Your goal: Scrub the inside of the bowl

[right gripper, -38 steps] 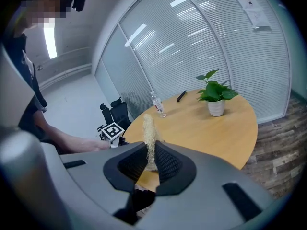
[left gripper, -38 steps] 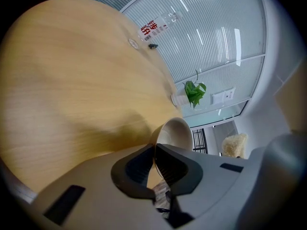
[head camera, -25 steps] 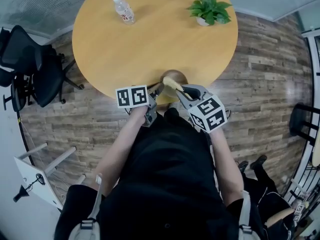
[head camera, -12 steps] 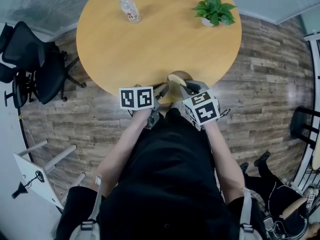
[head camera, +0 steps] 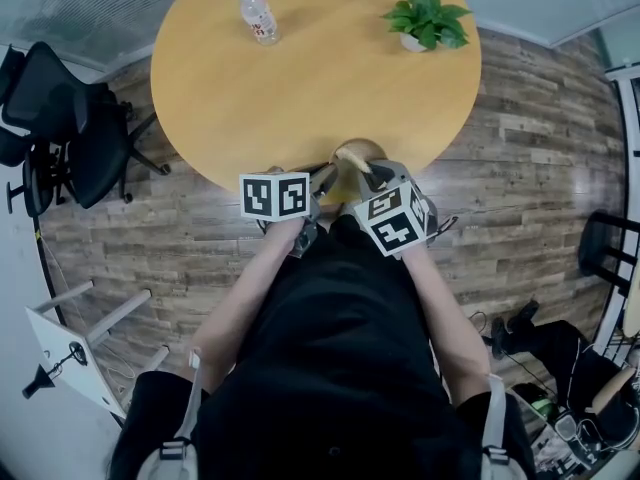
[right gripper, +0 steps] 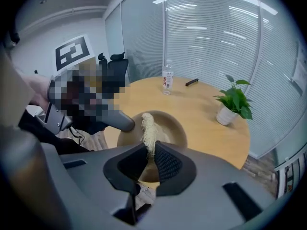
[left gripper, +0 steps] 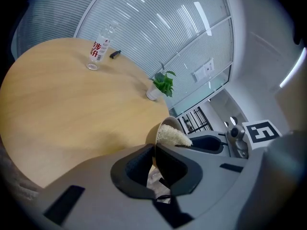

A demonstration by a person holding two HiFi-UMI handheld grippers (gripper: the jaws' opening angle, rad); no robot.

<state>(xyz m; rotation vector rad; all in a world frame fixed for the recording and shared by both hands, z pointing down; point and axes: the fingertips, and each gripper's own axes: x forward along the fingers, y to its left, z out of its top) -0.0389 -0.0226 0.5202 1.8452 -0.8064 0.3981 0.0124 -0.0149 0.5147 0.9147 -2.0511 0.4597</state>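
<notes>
A brown bowl [head camera: 357, 152] sits at the near edge of the round wooden table [head camera: 300, 78], tilted toward me. My left gripper [head camera: 324, 177] is shut on the bowl's near-left rim; in the left gripper view the rim [left gripper: 162, 130] runs edge-on between the jaws [left gripper: 154, 158]. My right gripper [head camera: 368, 175] is shut on a pale yellow fibrous scrubber [head camera: 349, 159]. In the right gripper view the scrubber [right gripper: 148, 130] reaches from the jaws [right gripper: 150, 160] into the bowl [right gripper: 169, 124], lying against its inside. The bowl's bottom is partly hidden by the grippers.
A water bottle [head camera: 258, 15] stands at the table's far left and a potted plant [head camera: 426, 14] at its far right. A small dark object [right gripper: 192, 82] lies beyond the bottle. Black office chairs [head camera: 60, 128] stand on the wooden floor to the left.
The right gripper has rolled and shifted slightly left, carrying the scrubber across the inside of the bowl. The left gripper keeps its hold on the rim.
</notes>
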